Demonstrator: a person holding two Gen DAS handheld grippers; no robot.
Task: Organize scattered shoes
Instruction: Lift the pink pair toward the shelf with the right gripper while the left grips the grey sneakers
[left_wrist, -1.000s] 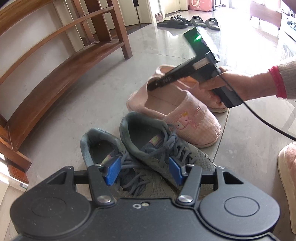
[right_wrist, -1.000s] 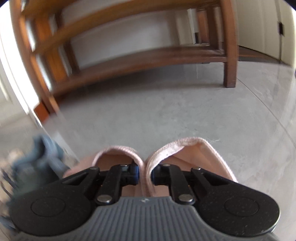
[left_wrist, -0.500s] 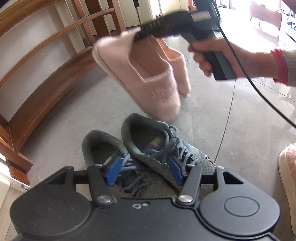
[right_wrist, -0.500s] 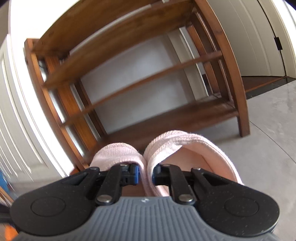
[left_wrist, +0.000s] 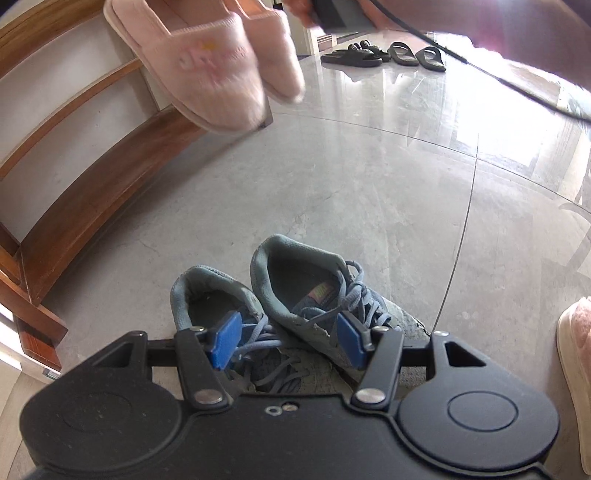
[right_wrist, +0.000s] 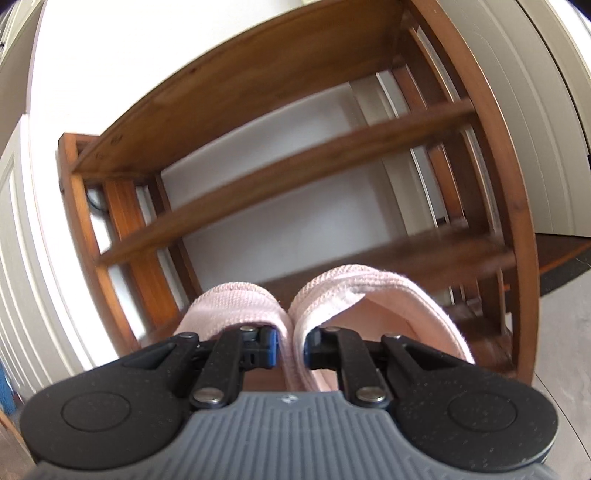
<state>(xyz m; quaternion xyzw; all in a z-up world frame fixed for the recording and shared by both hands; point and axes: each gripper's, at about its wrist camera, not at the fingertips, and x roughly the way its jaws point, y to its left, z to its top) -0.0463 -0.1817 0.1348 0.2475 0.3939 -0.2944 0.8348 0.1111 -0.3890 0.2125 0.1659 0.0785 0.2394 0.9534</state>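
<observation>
A: Where do things stand?

B: The right tongs (right_wrist: 290, 349) are pinching the inner collars of the two soft pink fabric slippers (left_wrist: 218, 74) together, and the pair hangs in the air in front of the brown wooden slatted shoe rack (right_wrist: 295, 173). The left tongs (left_wrist: 286, 341) are spread, holding nothing, just above the pair of grey-blue laced sneakers (left_wrist: 291, 295) that sit side by side on the grey tiled floor (left_wrist: 369, 192).

A: How should the carry be finished well?

B: My judgement: keep the grip firm, since only a fold of fabric is held and the toes droop. Bring the soles level over a shelf board, push far enough in that both heels clear the front slat, and only then release.

A: What differs from a second ago?

B: Then the slippers were on the floor beside the sneakers with the right tongs just clamped on them. Half a second ago they were low in the air. Now they are higher and nearer the rack, whose shelves fill the right wrist view. The sneakers and left tongs have barely shifted.
</observation>
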